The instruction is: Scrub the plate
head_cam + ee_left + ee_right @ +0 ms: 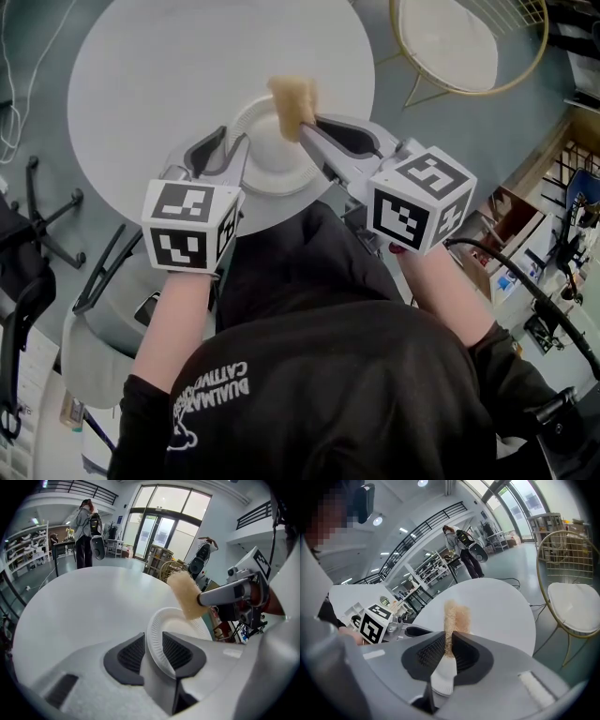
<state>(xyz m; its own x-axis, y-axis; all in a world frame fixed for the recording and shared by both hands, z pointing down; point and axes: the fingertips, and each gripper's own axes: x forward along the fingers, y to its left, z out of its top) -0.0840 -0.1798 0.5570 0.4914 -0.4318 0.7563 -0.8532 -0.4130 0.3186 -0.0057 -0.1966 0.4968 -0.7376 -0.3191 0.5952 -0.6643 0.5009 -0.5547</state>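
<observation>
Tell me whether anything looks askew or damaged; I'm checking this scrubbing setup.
Nothing looks spilled or damaged. Only the paper plate sits off level: the left gripper clamps its rim and holds it tilted over the white table, while the right gripper holds a tan sponge at it.

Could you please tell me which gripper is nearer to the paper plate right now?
Left. The left gripper is clamped on the paper plate at its rim. The right gripper is at the plate's opposite side, holding a sponge over it.
</observation>
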